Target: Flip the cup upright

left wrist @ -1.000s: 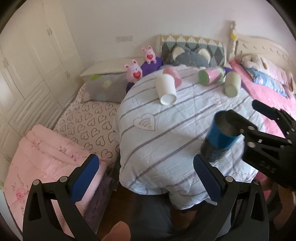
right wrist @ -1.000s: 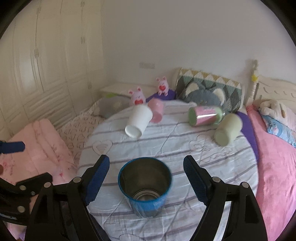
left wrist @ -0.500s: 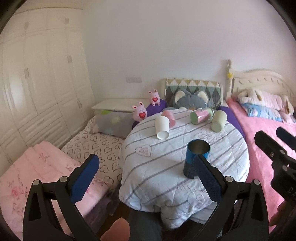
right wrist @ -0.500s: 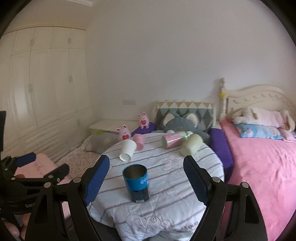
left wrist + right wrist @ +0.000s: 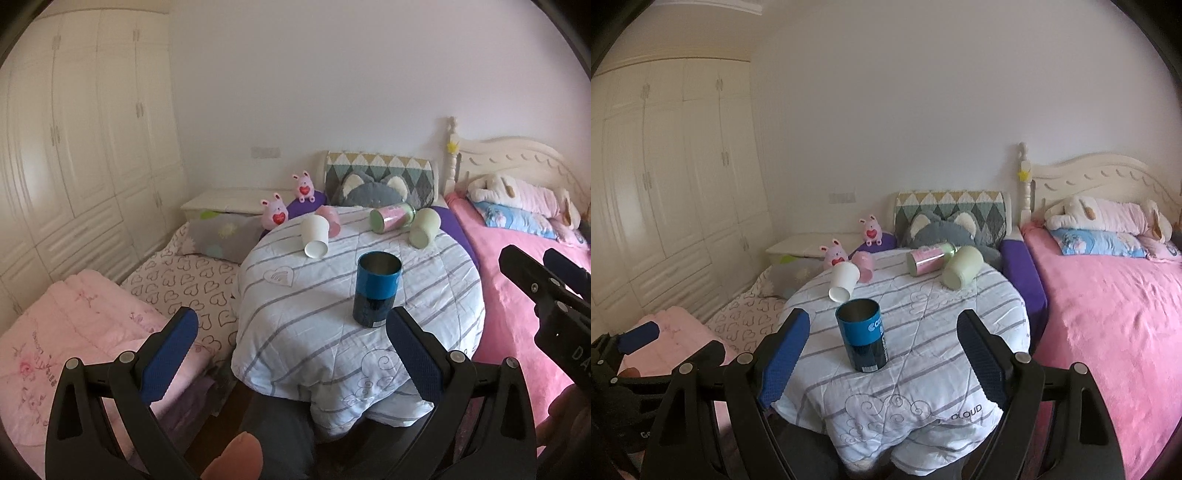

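A blue metal cup (image 5: pixel 377 289) stands upright, mouth up, on the round table with a striped white cloth (image 5: pixel 325 332); it also shows in the right wrist view (image 5: pixel 863 339). My left gripper (image 5: pixel 291 354) is open and empty, held back from the table's near edge. My right gripper (image 5: pixel 882 354) is open and empty, also back from the table, with the cup ahead between its fingers. The right gripper's fingers (image 5: pixel 535 284) show at the right edge of the left wrist view.
A white cup (image 5: pixel 314 236), a pink cup (image 5: pixel 330 216), a pink-and-green can (image 5: pixel 391 218) and a pale green cup (image 5: pixel 424 232) lie on their sides at the table's far side. A pink bed (image 5: pixel 1108 314) lies right, folded pink bedding (image 5: pixel 74 332) left, wardrobes (image 5: pixel 74 147) far left.
Both grippers have drawn back and up from the table. The right gripper, close around the blue cup a second ago, is now well clear of it; the cup stays upright.
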Demonstrator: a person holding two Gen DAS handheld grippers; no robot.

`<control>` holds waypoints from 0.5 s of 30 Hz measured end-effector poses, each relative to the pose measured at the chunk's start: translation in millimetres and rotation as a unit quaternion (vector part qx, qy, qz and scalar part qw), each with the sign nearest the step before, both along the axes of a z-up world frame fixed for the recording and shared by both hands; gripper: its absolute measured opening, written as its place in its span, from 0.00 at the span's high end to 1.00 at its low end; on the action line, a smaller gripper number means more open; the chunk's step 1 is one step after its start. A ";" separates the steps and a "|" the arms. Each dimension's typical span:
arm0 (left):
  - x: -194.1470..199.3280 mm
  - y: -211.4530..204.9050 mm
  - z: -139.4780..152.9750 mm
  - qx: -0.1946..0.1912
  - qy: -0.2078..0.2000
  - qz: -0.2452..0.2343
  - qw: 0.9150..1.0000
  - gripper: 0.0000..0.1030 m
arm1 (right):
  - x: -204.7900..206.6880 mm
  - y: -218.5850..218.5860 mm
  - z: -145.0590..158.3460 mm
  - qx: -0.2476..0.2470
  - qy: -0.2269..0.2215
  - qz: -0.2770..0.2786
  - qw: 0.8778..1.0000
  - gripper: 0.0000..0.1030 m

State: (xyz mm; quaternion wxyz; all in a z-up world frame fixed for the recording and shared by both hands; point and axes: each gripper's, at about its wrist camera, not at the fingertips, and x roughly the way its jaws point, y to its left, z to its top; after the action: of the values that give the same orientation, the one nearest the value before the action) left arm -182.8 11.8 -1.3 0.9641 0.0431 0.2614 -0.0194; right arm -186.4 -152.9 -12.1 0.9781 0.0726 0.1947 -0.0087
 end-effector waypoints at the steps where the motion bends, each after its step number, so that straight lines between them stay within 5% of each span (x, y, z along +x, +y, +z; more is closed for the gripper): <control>1: -0.5 -0.1 0.2 0.001 0.000 0.000 1.000 0.00 | -1.1 0.7 0.0 0.000 -0.001 0.000 1.000 0.19; 15: -0.1 -1.6 -0.5 0.003 0.002 0.004 1.000 0.00 | -1.9 -0.6 -0.5 0.001 0.004 0.004 1.000 0.19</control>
State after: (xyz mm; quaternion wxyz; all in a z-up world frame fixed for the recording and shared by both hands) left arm -182.9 10.2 -1.8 0.9634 0.0447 0.2638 -0.0151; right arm -188.3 -153.5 -12.6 0.9773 0.0726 0.1988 -0.0045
